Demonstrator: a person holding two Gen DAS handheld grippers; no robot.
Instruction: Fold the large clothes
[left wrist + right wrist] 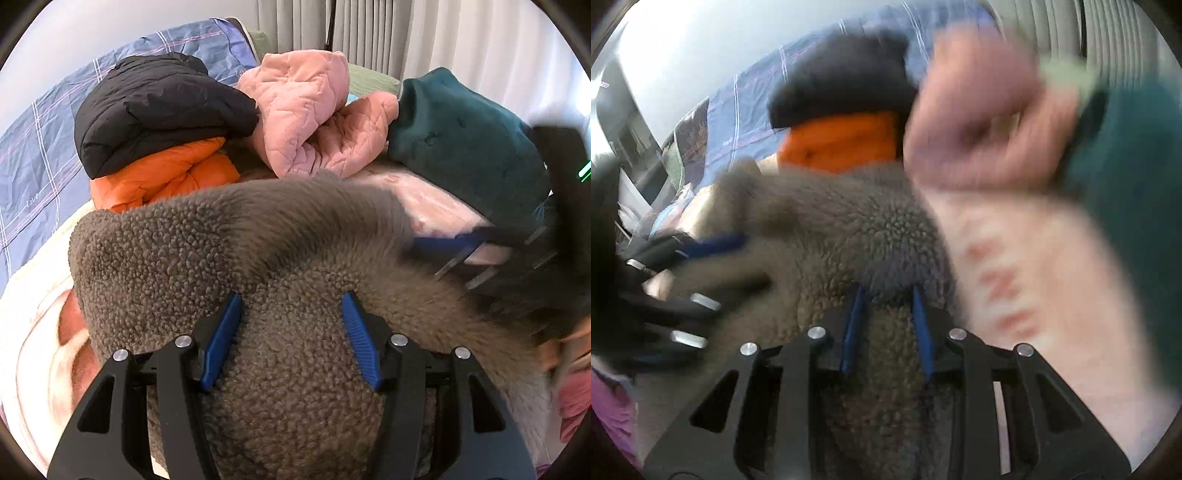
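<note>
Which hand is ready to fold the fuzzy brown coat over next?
Probably the right. Its fingers already pinch the coat, so it can pull a fold. The left fingers stand apart over it, seemingly holding nothing.

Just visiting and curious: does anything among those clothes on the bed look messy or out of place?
The pink quilted jacket stands out: it lies crumpled and unfolded, while the black jacket sits folded on the orange one. The grey fleece is still bunched up.
</note>
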